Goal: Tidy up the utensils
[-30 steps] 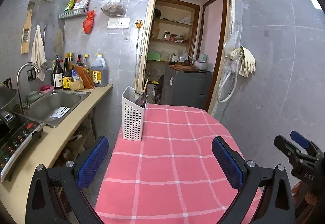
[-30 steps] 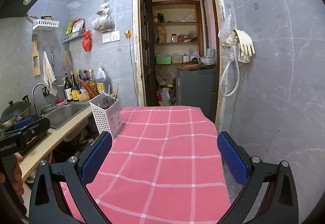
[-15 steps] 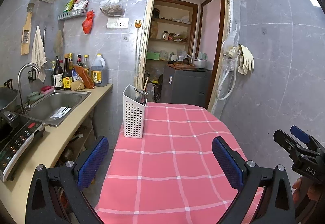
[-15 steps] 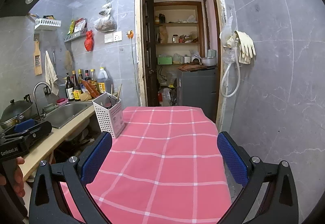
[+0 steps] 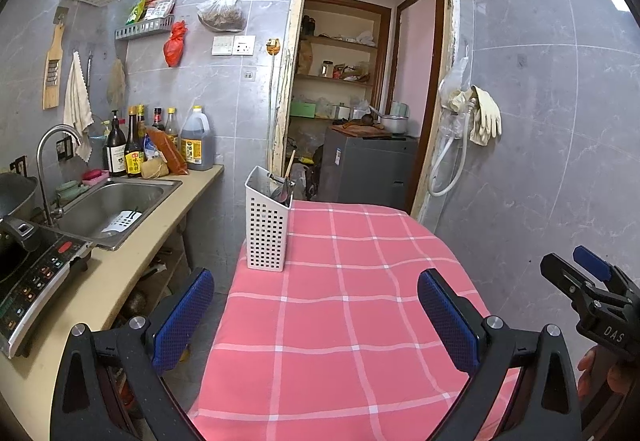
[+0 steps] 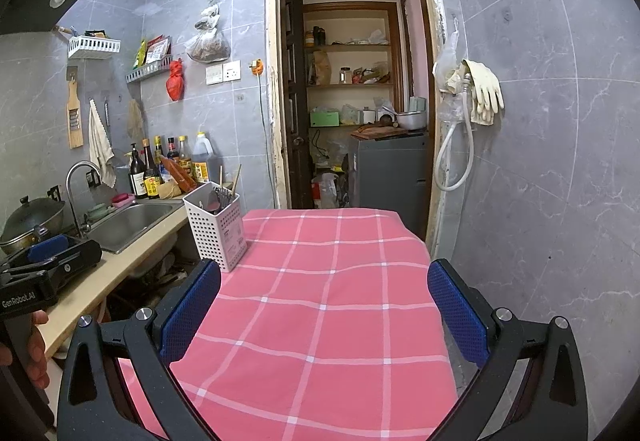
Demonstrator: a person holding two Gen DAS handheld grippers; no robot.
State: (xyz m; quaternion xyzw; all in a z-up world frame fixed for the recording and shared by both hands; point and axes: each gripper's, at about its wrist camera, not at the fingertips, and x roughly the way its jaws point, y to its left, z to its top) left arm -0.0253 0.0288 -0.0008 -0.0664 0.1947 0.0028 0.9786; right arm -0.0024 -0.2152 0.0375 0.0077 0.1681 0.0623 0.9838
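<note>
A white perforated utensil holder [image 5: 267, 225] [image 6: 216, 227] stands upright at the far left edge of the table with the pink checked cloth [image 5: 344, 305] [image 6: 320, 301]. Metal utensils [image 6: 218, 199] and wooden sticks [image 6: 236, 177] poke out of its top. My left gripper [image 5: 316, 313] hovers open over the near part of the cloth, nothing between its blue pads [image 5: 184, 317]. My right gripper [image 6: 324, 313] is open too, held over the cloth to the right of the holder, with its pads [image 6: 458, 313] empty. No loose utensils lie on the cloth.
On the left runs a counter with a steel sink [image 5: 108, 207], a tap [image 5: 50, 157], sauce bottles [image 5: 136, 149], an induction hob [image 5: 32, 277] and a wok [image 6: 34, 217]. An open doorway [image 6: 352, 101] with a grey cabinet [image 5: 368, 169] lies behind the table. Tiled wall with hanging gloves [image 6: 484, 89] closes the right.
Both grippers have drifted back and slightly up, so the holder and the table look a little farther off. Both stay open and empty.
</note>
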